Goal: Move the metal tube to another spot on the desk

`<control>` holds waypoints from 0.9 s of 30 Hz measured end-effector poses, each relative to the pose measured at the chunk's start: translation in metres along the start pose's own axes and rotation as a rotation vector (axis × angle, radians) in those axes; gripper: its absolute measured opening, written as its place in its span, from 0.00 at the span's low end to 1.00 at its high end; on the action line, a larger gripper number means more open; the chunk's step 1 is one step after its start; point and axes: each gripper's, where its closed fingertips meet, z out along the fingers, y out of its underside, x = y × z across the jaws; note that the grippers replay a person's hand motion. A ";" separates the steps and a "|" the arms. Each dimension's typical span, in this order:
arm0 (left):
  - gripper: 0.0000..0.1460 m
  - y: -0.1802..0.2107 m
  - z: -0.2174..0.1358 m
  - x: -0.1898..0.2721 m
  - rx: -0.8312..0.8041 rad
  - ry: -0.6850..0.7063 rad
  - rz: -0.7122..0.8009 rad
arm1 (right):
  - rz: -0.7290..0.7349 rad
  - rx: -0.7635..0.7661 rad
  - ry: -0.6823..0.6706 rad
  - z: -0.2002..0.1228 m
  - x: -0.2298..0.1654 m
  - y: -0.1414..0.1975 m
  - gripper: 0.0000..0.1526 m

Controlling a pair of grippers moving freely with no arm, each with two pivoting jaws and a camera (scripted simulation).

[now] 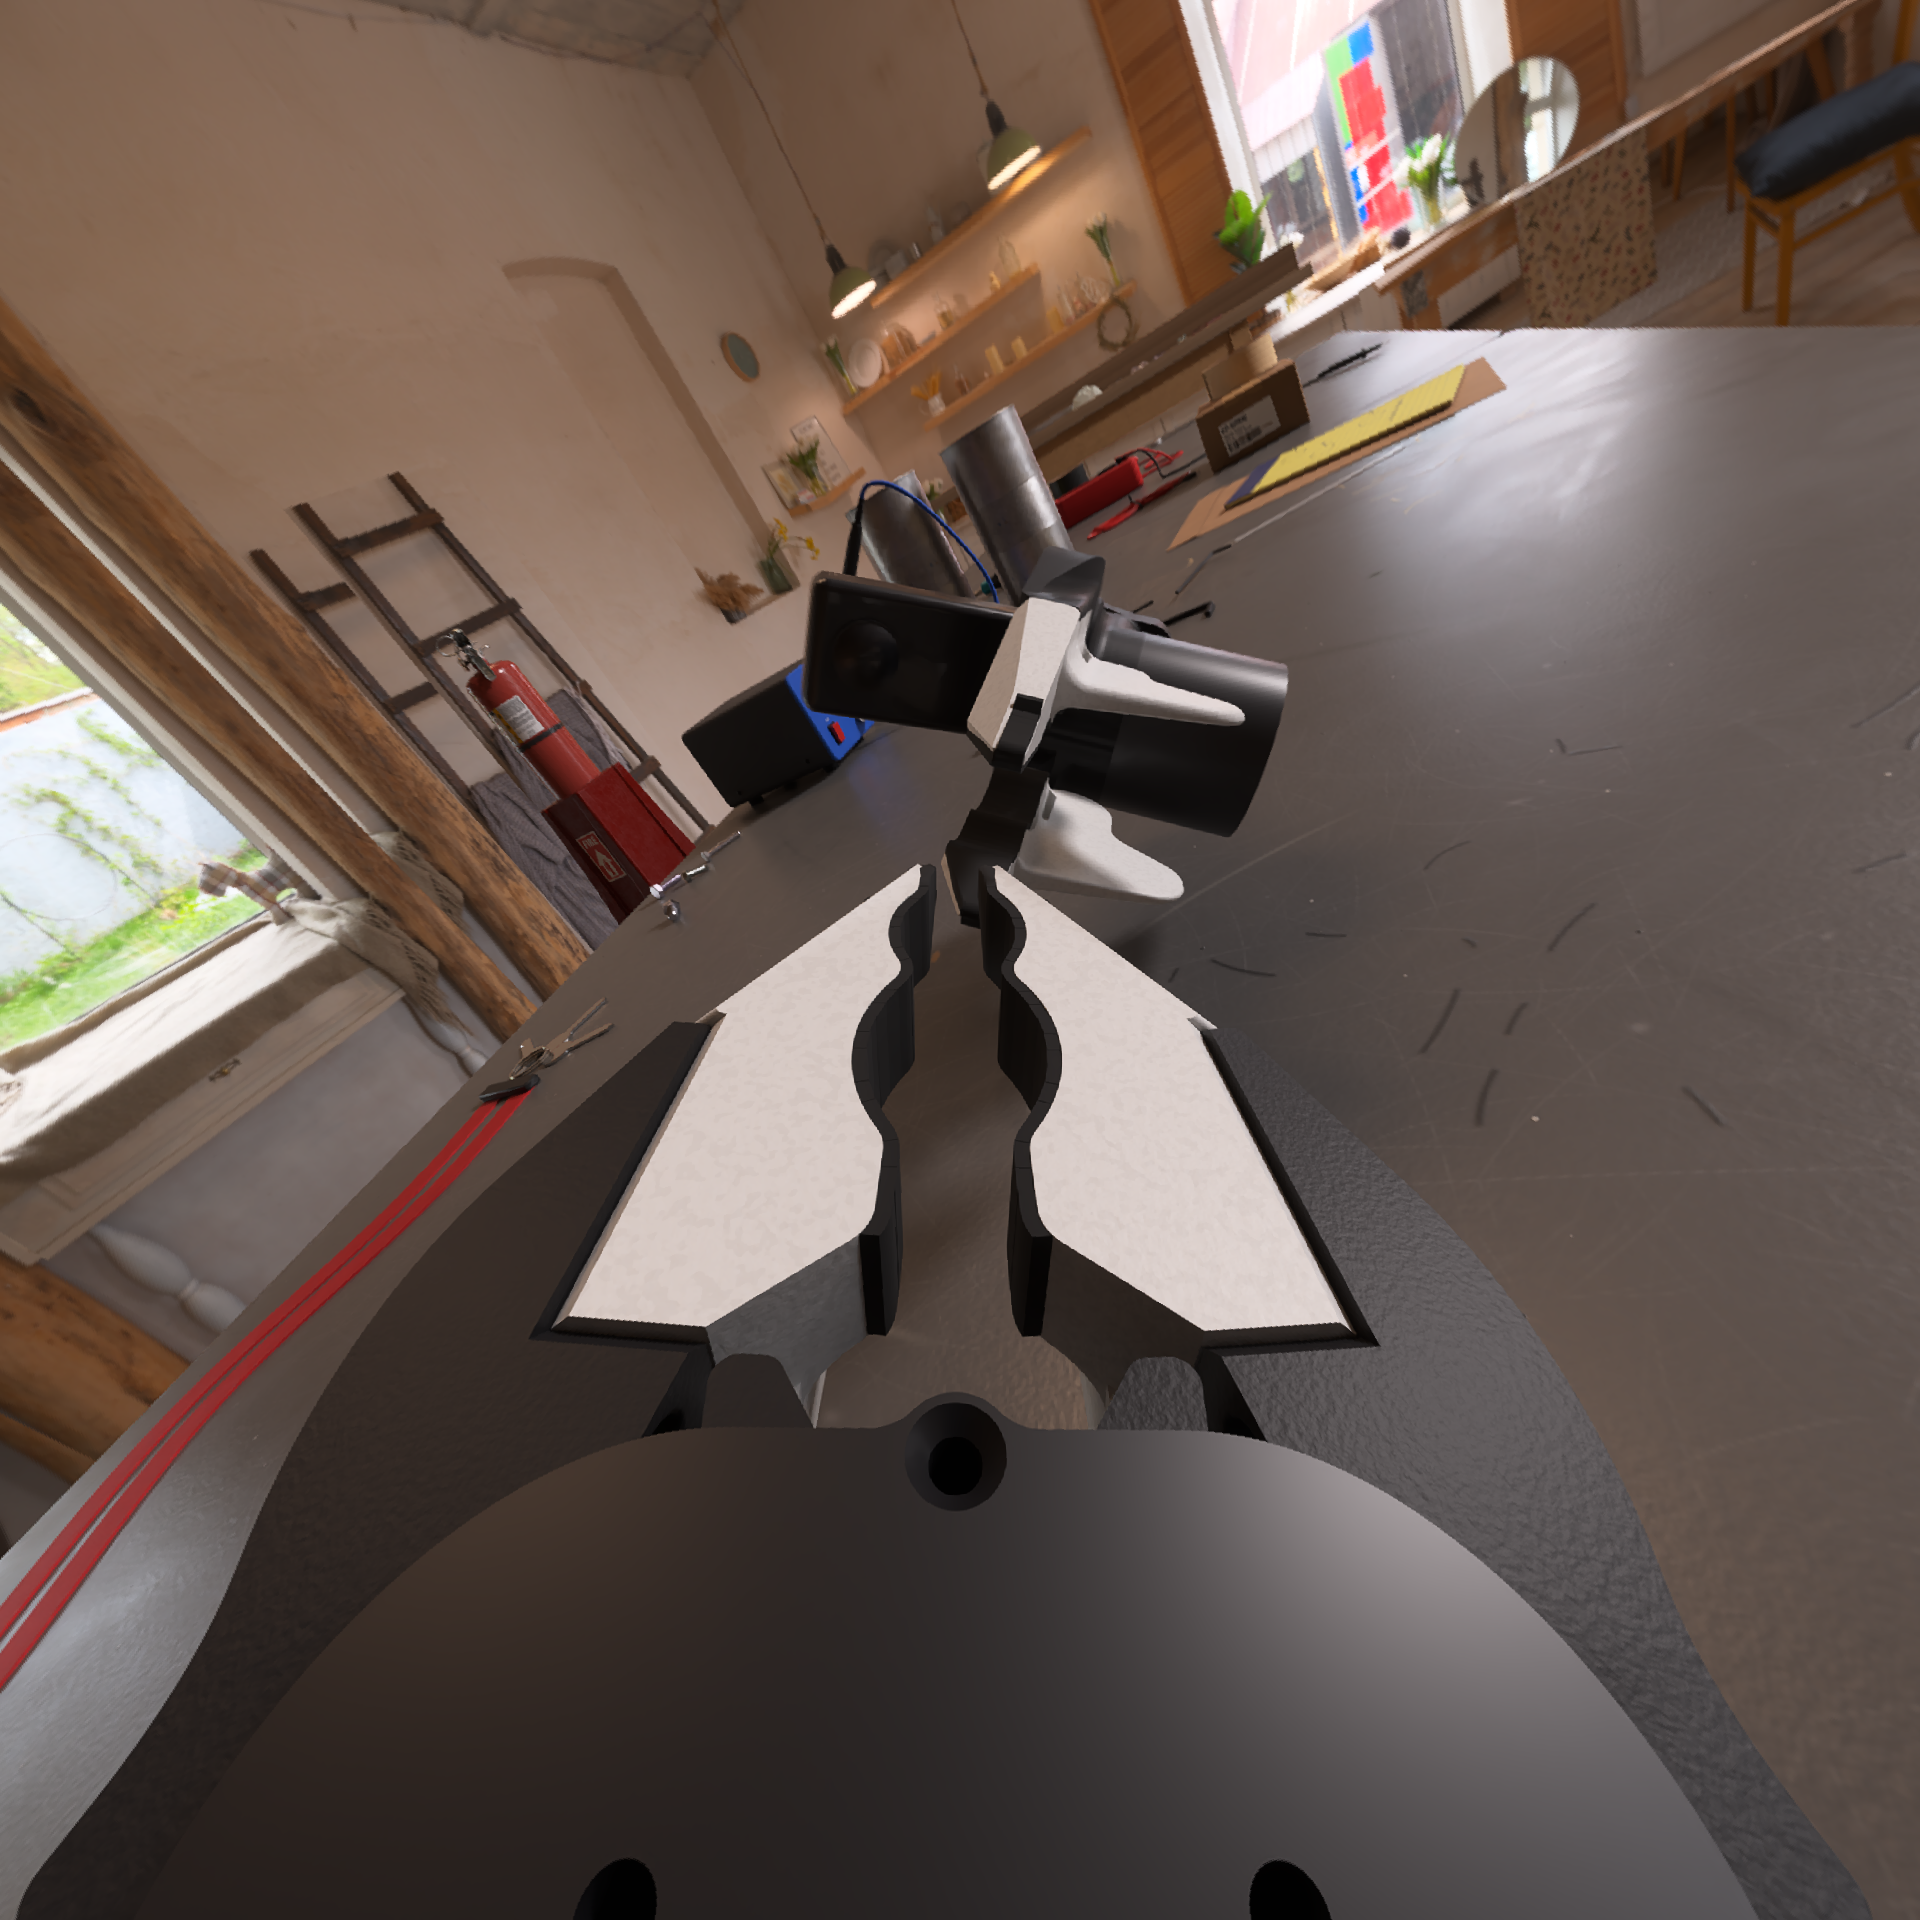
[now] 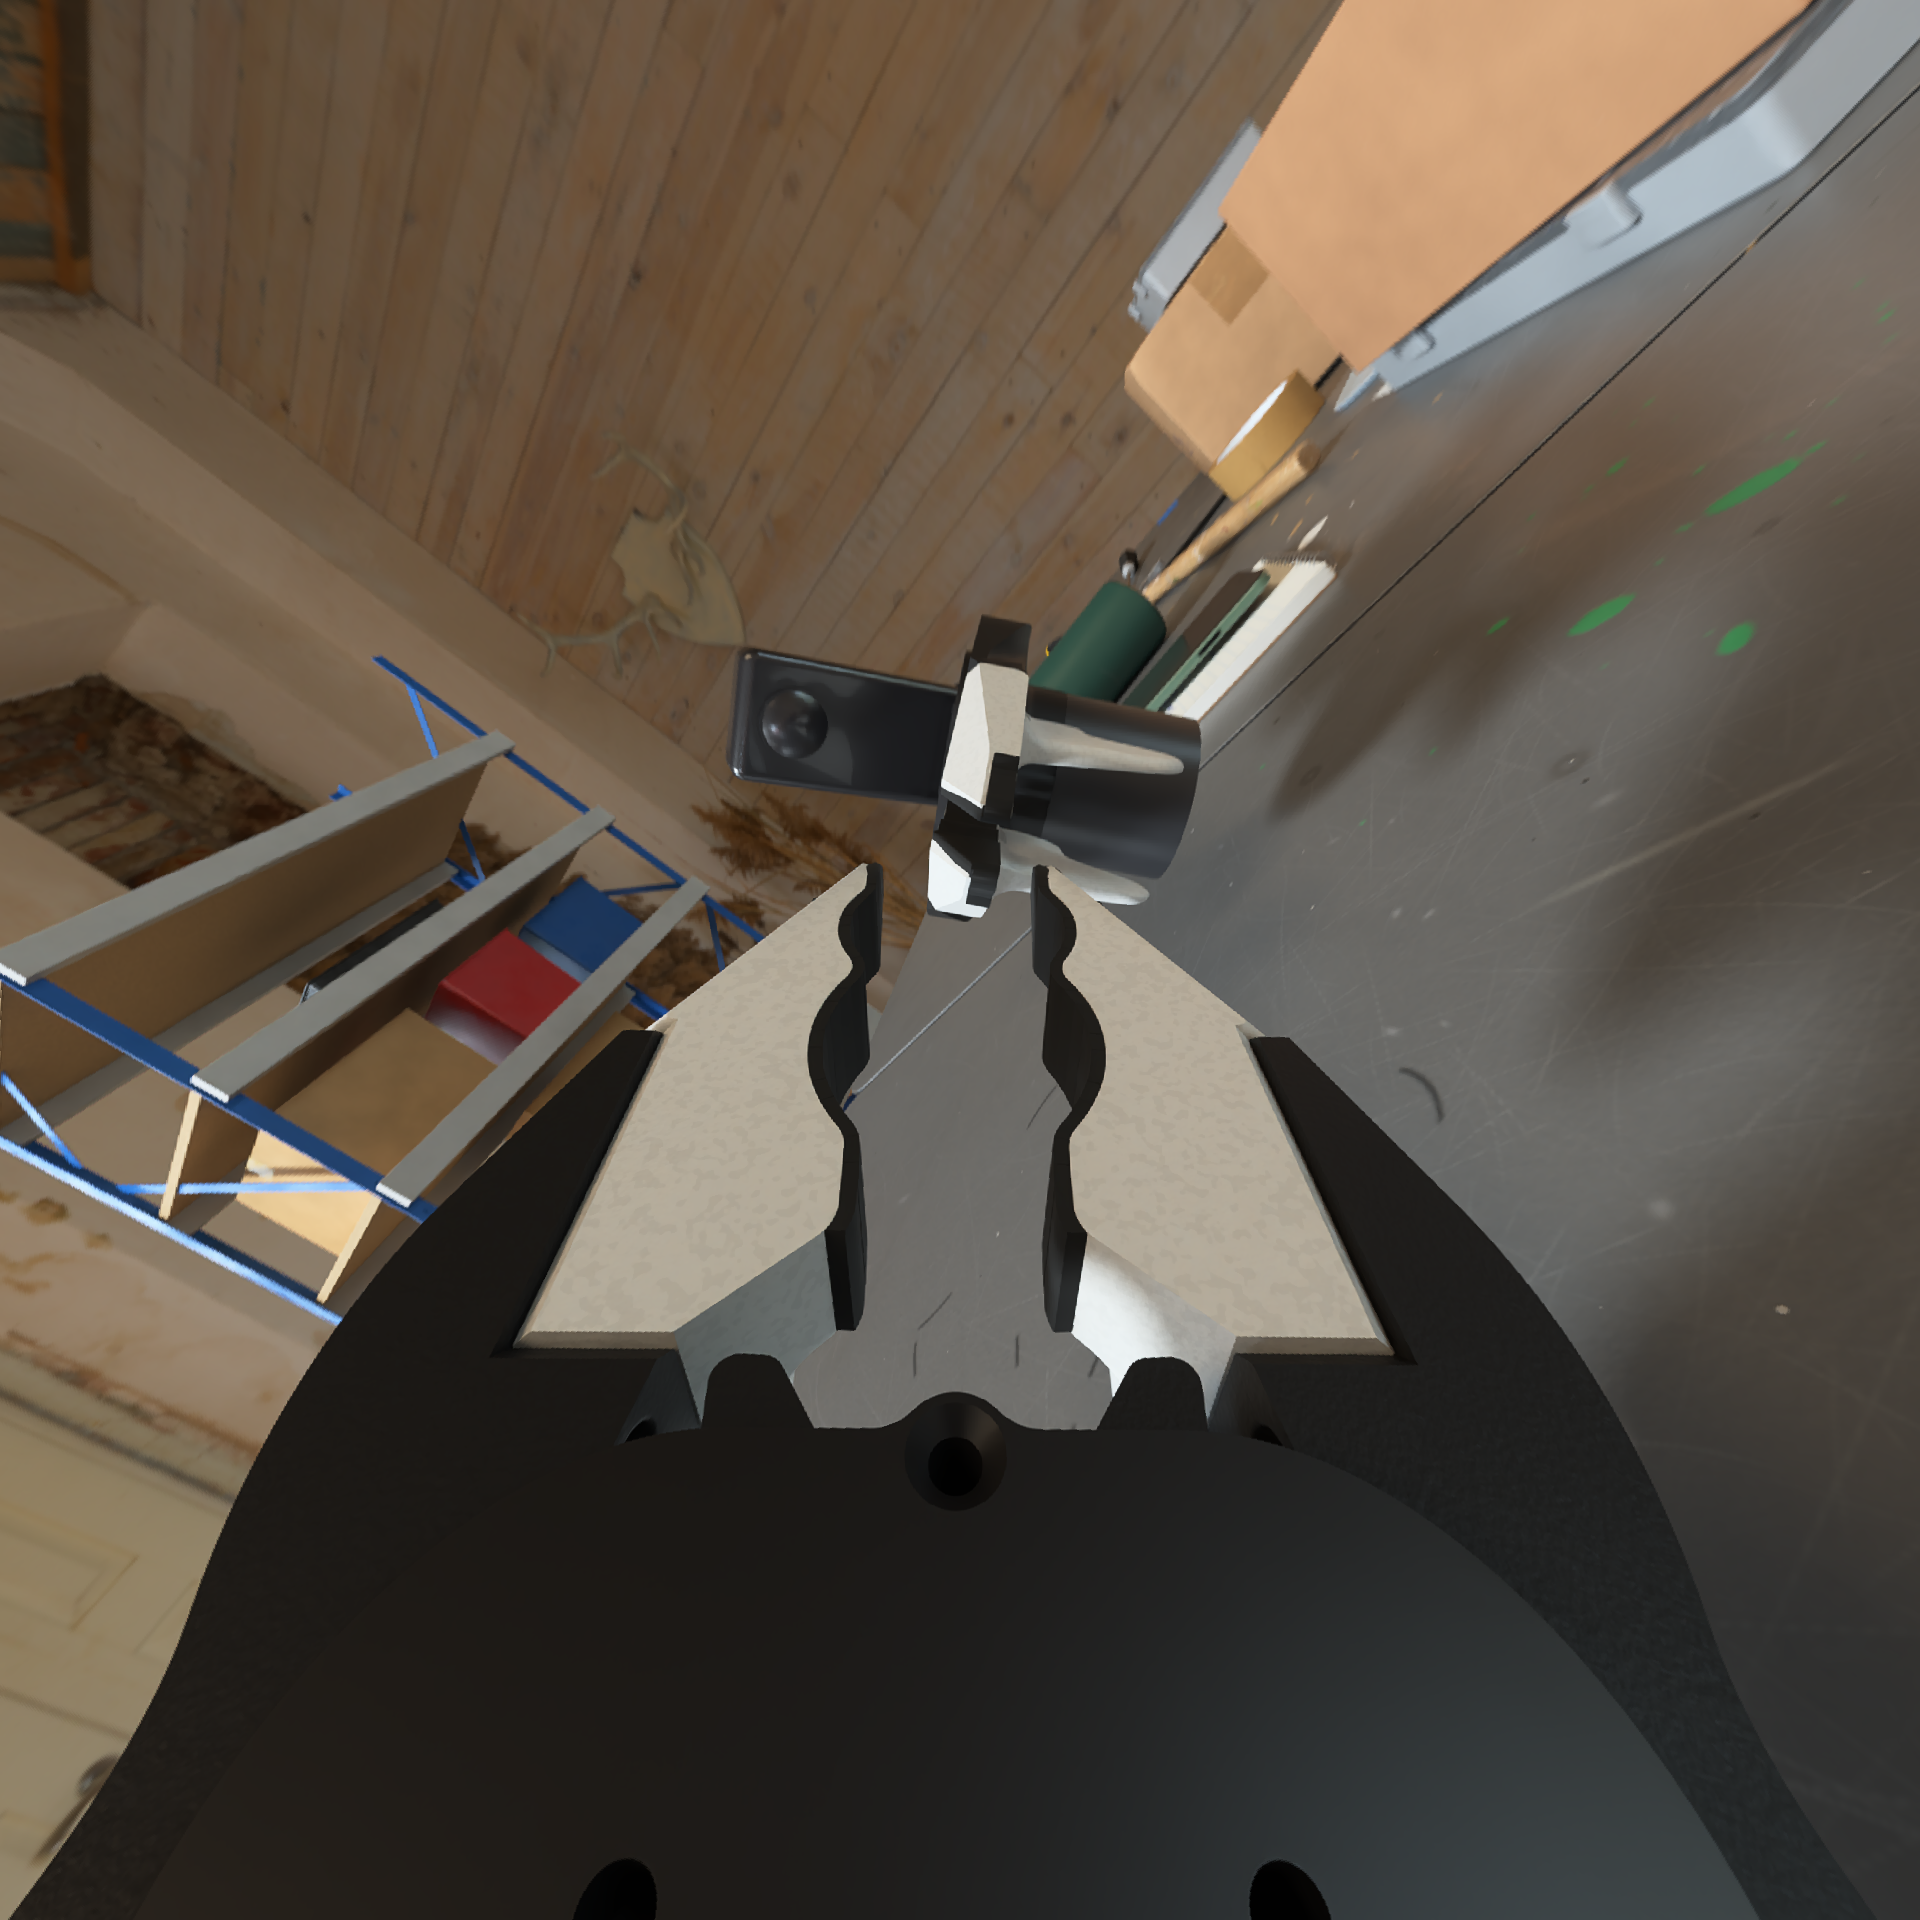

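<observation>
Two grey metal tubes stand at the far end of the dark desk (image 1: 1558, 935) in the left wrist view, a taller one (image 1: 997, 483) and a shorter one (image 1: 899, 530) under a blue cable. Both are partly hidden behind my right gripper (image 1: 987, 852), which faces my left gripper (image 1: 956, 888) tip to tip. My left gripper is open by a narrow gap and holds nothing. In the right wrist view my right gripper (image 2: 956, 904) is open a little wider and empty, with the left gripper (image 2: 961, 878) just beyond its tips. No tube shows there.
A black box with a blue face (image 1: 769, 743), a red tool (image 1: 1101, 488), a cardboard box (image 1: 1252, 416), a yellow sheet (image 1: 1361, 426), keys (image 1: 561, 1039) and red straps (image 1: 260, 1340) lie on the desk. The right wrist view shows a green cylinder (image 2: 1101, 644), a tape roll (image 2: 1262, 436) and a wooden handle (image 2: 1236, 520).
</observation>
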 end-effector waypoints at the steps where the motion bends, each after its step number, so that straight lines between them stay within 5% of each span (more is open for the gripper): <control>1: 0.05 0.001 0.001 0.002 -0.009 0.007 0.005 | 0.004 -0.021 -0.001 0.002 0.000 0.002 0.19; 8: 0.05 0.009 0.002 0.001 -0.089 0.004 -0.013 | 0.061 -0.029 -0.014 0.004 0.007 0.004 0.19; 11: 0.05 0.016 -0.003 -0.016 -0.180 -0.041 -0.050 | -0.059 -0.026 0.095 -0.008 0.013 -0.010 0.20; 18: 0.05 0.059 -0.023 -0.060 -0.349 -0.222 -0.159 | -0.459 -0.134 0.966 -0.107 0.118 -0.119 0.31; 22: 0.05 0.059 -0.022 -0.058 -0.344 -0.221 -0.136 | -0.328 -0.277 1.079 -0.112 0.181 -0.133 0.32; 27: 0.05 0.055 -0.022 -0.052 -0.327 -0.209 -0.071 | -0.389 -0.339 1.218 -0.110 0.218 -0.134 0.32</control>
